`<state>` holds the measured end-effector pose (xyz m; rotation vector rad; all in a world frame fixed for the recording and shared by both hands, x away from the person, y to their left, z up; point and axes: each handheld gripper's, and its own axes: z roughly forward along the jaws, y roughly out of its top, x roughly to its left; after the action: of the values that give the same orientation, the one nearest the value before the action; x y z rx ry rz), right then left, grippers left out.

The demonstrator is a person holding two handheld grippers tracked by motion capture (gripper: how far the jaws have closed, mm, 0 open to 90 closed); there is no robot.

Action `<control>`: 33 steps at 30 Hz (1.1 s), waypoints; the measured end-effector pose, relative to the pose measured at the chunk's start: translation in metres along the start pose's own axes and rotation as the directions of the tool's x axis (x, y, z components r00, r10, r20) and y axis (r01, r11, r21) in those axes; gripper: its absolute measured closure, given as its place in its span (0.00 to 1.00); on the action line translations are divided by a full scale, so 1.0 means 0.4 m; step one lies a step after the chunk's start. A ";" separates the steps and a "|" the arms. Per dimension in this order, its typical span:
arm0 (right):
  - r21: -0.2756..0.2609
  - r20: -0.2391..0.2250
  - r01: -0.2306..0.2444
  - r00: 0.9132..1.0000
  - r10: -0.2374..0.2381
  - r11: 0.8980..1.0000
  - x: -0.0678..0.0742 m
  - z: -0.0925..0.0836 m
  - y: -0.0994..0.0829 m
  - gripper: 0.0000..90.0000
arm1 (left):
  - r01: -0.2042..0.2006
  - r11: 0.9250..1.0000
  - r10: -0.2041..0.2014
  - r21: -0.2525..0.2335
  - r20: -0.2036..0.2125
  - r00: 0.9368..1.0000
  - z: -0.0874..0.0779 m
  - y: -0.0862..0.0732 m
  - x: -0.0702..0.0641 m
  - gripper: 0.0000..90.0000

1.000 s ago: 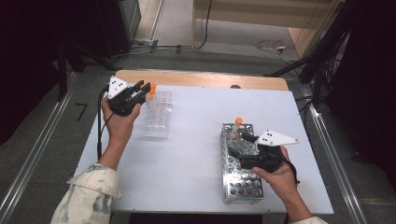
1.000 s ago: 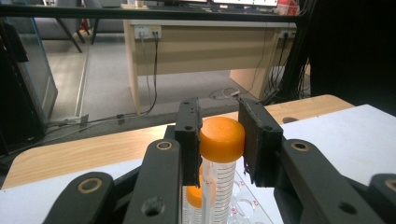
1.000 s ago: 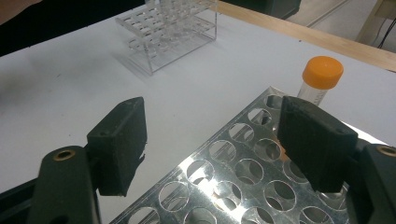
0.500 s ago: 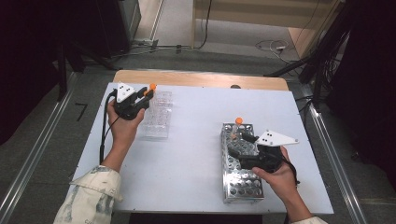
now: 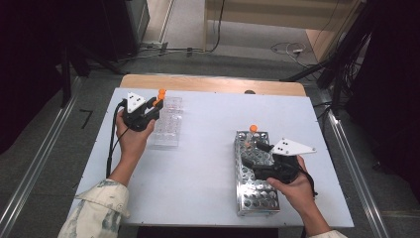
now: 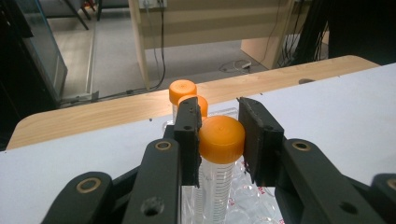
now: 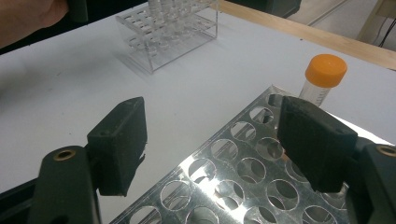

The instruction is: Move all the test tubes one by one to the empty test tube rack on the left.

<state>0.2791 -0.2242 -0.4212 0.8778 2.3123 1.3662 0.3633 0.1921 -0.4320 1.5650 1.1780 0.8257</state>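
A white desk point(image 5: 198, 163) with a wooden far edge is seen. At its left, an orange-capped tube point(image 6: 219, 154) is pinched by the left tongs point(image 6: 219, 140) above the clear rack point(image 5: 167, 123), where two more capped tubes point(image 6: 183, 93) stand. At the right, the right tongs point(image 7: 212, 140) are held spread over the metal rack point(image 5: 252, 173), in whose far corner one capped tube point(image 7: 323, 79) stands.
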 end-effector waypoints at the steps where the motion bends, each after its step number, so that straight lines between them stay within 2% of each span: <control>1: -0.001 0.002 -0.001 1.000 0.001 1.000 0.000 0.000 0.000 0.26 | 0.002 1.000 -0.002 -0.005 0.000 1.000 -0.001 0.001 0.000 0.76; 8: -0.003 0.017 -0.004 1.000 0.004 1.000 -0.007 0.004 -0.005 0.26 | 0.015 1.000 -0.015 -0.011 0.012 1.000 -0.011 0.007 -0.004 0.58; 12: -0.009 0.051 -0.014 0.999 0.014 1.000 -0.016 0.010 -0.007 0.26 | 0.017 1.000 -0.017 0.000 0.007 1.000 -0.022 0.008 -0.016 0.45; 16: -0.019 0.093 -0.016 0.996 0.017 1.000 -0.031 0.023 -0.008 0.26 | 0.034 0.999 -0.034 0.000 -0.005 0.999 -0.041 -0.003 -0.035 0.37; 19: -0.025 0.116 -0.015 0.993 0.018 1.000 -0.048 0.040 -0.011 0.28 | 0.064 0.998 -0.064 0.002 0.007 0.998 -0.053 -0.016 -0.044 0.35; 24: -0.045 0.147 -0.029 0.988 0.035 0.999 -0.084 0.063 -0.018 0.34 | 0.046 0.999 -0.046 0.006 0.028 0.999 -0.074 -0.024 -0.070 0.34; 27: -0.057 0.143 -0.046 0.988 0.054 0.997 -0.108 0.075 -0.022 0.40 | 0.038 0.999 -0.038 0.000 0.040 0.998 -0.088 -0.033 -0.092 0.34; 33: -0.068 0.133 -0.028 0.990 0.037 0.997 -0.138 0.099 -0.024 0.54 | 0.020 1.000 -0.020 0.005 0.071 0.997 -0.107 -0.048 -0.129 0.33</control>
<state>0.3395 -0.2366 -0.4513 0.9601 2.1499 1.3451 0.3034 0.1568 -0.4360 1.5714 1.1431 0.7485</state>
